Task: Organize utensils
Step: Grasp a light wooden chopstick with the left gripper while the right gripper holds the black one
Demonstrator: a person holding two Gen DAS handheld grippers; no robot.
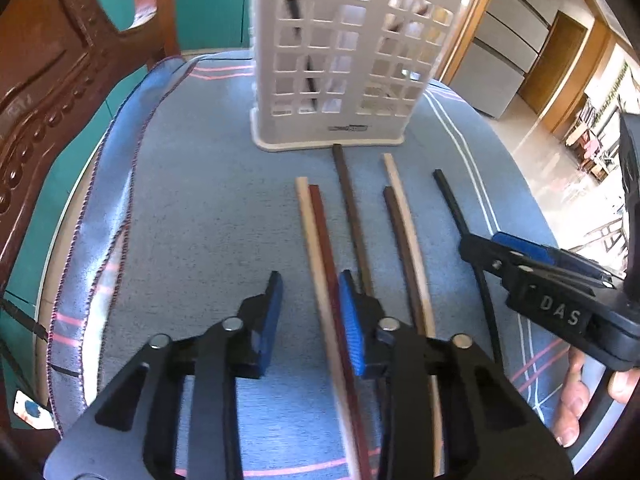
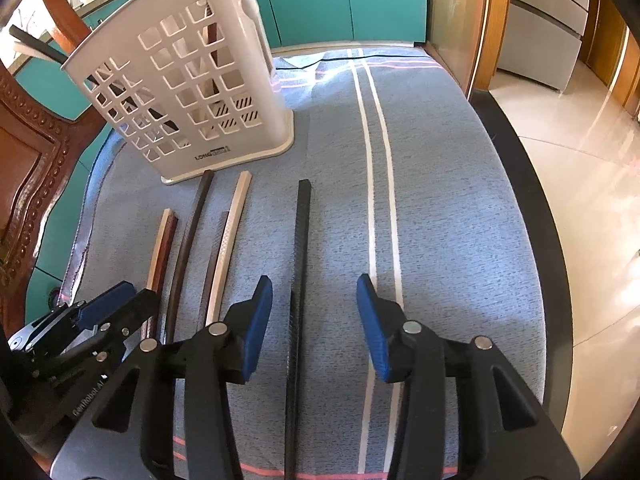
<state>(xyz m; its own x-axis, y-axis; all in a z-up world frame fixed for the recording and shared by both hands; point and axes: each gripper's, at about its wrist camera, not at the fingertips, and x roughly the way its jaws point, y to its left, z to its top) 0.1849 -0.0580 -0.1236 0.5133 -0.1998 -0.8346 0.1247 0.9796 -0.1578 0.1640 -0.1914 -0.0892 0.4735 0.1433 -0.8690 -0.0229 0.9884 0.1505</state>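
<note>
A white slotted utensil holder (image 1: 340, 56) stands at the back of the blue cloth and also shows in the right wrist view (image 2: 188, 88), with a few sticks inside. Several chopsticks lie in front of it: a cream one (image 1: 316, 264) beside a red one (image 1: 326, 248), a dark brown one (image 1: 350, 208), a brown and cream pair (image 1: 404, 220), and a black one (image 2: 300, 264). My left gripper (image 1: 310, 308) is open, low over the cream and red pair. My right gripper (image 2: 314, 312) is open, with the black chopstick between its fingers.
A carved wooden chair back (image 1: 48, 80) stands at the left. The blue striped cloth (image 2: 440, 200) covers the round table, whose edge drops off at the right to a tiled floor (image 2: 592, 184). Teal cabinets (image 2: 340, 0) are behind.
</note>
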